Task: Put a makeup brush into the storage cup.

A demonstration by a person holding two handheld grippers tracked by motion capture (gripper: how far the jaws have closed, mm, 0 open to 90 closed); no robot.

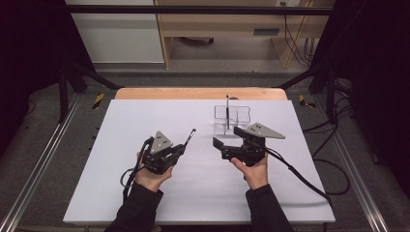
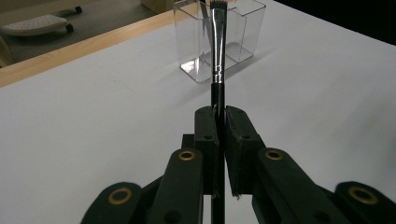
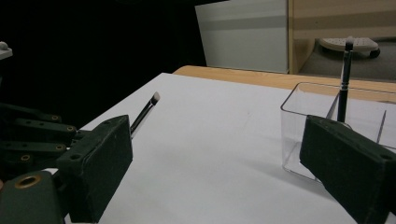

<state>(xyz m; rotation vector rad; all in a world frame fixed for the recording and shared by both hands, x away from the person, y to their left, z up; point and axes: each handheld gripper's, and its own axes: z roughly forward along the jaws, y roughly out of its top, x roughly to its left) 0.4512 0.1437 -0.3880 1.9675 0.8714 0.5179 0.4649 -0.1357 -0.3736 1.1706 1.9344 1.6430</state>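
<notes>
In the high view the left gripper sits at about seven o'clock on the white table, its jaws clamped together on the black handle of a makeup brush, which angles up toward one o'clock with its tip in the air. The left gripper view shows the same grip close up: the two black pads press on the brush from both sides, and its silver ferrule and dark bristles rise toward twelve o'clock, in line with the clear organizer beyond. The right gripper is at about five o'clock on the table, just beside the near wall of the clear organizer, with its jaws standing wide apart and nothing between them. A second brush stands upright in the organizer, at about one o'clock on the table. In the right gripper view, that brush rises from the organizer at two o'clock, while the held brush's pale tip shows at ten o'clock.
</notes>
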